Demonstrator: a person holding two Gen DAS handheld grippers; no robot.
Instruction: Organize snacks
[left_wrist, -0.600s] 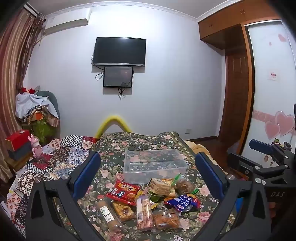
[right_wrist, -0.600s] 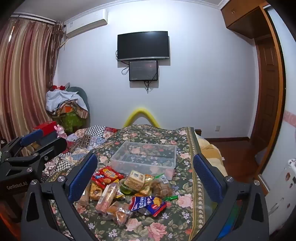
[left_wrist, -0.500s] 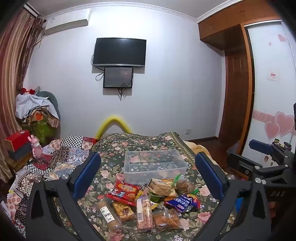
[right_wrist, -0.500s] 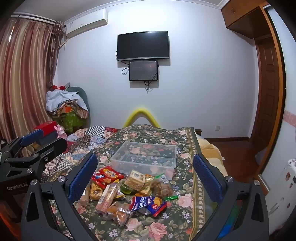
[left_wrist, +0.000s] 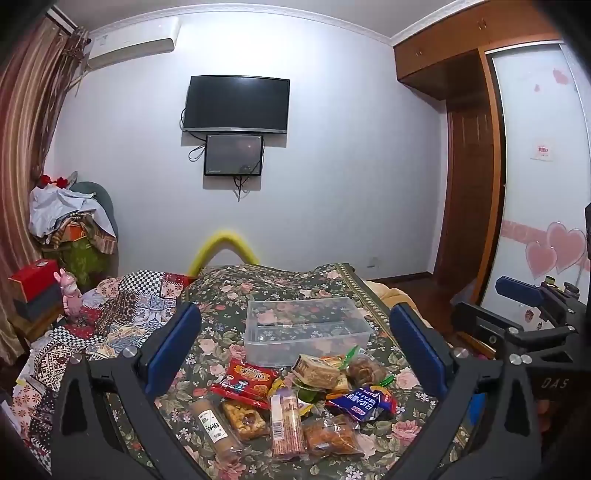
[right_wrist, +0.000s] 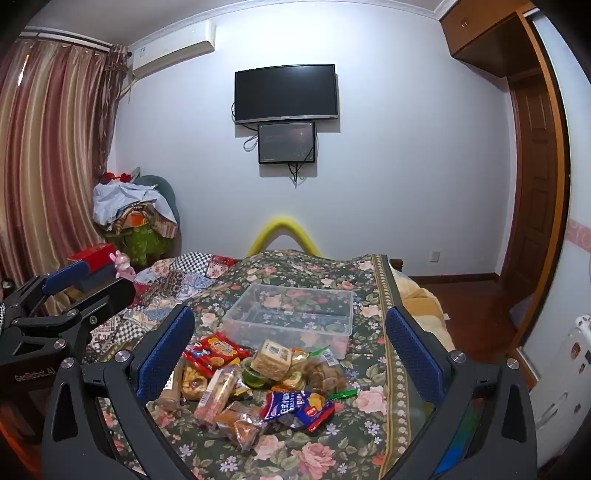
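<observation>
Left tongs (left_wrist: 295, 345) and right tongs (right_wrist: 290, 341): each pair stands spread wide apart, blue pads facing inward, holding and touching nothing. Both hang above the near edge of a bed covered by a dark floral bedspread (left_wrist: 229, 295), side by side; the right tongs also appear at the right margin of the left wrist view (left_wrist: 524, 317), and the left tongs at the left margin of the right wrist view (right_wrist: 66, 306).

Snack pile (left_wrist: 295, 402): loose packets heaped on the bedspread, framed between the pads in both views. Among them lie a red packet (left_wrist: 245, 378), a blue packet (left_wrist: 364, 400), a long clear pack of biscuits (left_wrist: 286, 421) and a brown tube-shaped pack (left_wrist: 212, 424).

Clear plastic bin (left_wrist: 306, 328): uncovered, resting on the bedspread just behind the pile, nearly touching the rearmost packets; only the floral pattern shows through its walls.

Background: wall-mounted television (left_wrist: 236, 103) with a smaller screen (left_wrist: 233, 155) beneath.
</observation>
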